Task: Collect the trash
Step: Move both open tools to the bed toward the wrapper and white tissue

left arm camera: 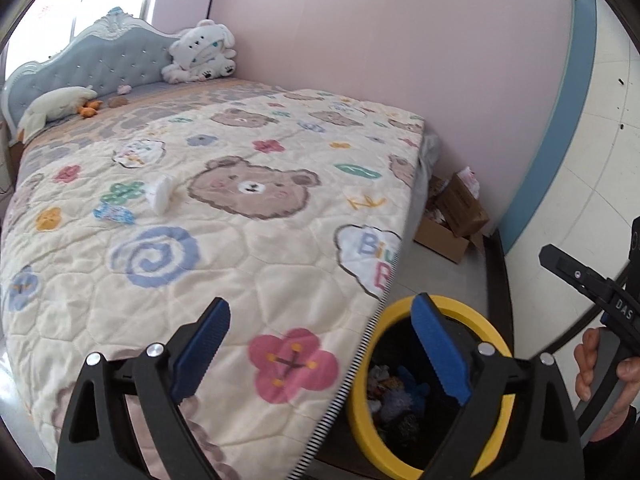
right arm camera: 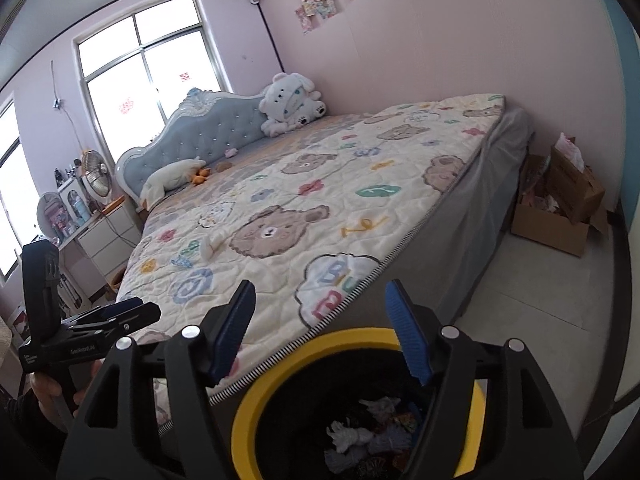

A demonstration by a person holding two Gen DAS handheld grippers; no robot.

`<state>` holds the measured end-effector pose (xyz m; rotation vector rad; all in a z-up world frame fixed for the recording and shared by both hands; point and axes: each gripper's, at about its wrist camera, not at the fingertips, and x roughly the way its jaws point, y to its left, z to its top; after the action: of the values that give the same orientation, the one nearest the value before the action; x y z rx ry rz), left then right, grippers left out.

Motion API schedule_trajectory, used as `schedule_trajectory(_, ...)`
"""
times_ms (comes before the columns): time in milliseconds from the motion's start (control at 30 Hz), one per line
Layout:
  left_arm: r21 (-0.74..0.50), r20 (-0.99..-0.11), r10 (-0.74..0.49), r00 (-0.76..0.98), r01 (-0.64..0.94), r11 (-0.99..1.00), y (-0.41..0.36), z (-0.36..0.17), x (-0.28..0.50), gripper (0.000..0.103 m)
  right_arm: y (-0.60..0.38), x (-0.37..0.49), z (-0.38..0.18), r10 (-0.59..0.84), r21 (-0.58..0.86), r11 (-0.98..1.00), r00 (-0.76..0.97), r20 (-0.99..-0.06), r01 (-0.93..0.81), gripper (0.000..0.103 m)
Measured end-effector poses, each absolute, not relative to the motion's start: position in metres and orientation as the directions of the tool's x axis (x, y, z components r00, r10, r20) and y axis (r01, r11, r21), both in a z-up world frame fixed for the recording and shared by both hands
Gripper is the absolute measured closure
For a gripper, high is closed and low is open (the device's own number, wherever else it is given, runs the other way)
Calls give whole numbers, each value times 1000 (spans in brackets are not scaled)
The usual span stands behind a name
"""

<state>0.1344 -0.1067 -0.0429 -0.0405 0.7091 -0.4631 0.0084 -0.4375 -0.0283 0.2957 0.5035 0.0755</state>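
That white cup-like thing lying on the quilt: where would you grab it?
Grip the white cup across its narrower body, not the flared rim. It lies tipped on its side on the quilt, so come from above with open jaws straddling it.

The bed [right arm camera: 400, 184] fills most of both views, its blue tufted headboard [right arm camera: 216, 132] toward the window. A cream quilt [left arm camera: 248, 248] printed with bears, flowers and clouds covers it, reaching to the near corner. Mid-quilt lie a white crumpled piece [left arm camera: 160, 194] and, just beside it, a blue-and-white wrapper [left arm camera: 114, 213]. At the head end a white plush bear [left arm camera: 202, 52] sits against the wall corner, a white plush duck [left arm camera: 56, 108] lies near the other side, and a small pink bit [left arm camera: 124, 89] and a brown bit [left arm camera: 117, 101] lie between them. On the floor [right arm camera: 532, 304] at the near corner stands a yellow-rimmed bin [right arm camera: 256, 412] holding scraps; cardboard boxes [right arm camera: 560, 216] sit by the wall past the bed's foot.
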Motion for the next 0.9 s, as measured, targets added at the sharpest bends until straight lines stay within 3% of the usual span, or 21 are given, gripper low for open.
schedule_trajectory(433,-176,-614,-236,753,161,971,-8,-43,201,14,-351,117,-33,309,292,940,802,-511,-176,38)
schedule_trajectory(900,-179,-694,-88,714,-53,982,77,-80,303,14,-262,250,-62,415,320,908,684,-599,-271,38)
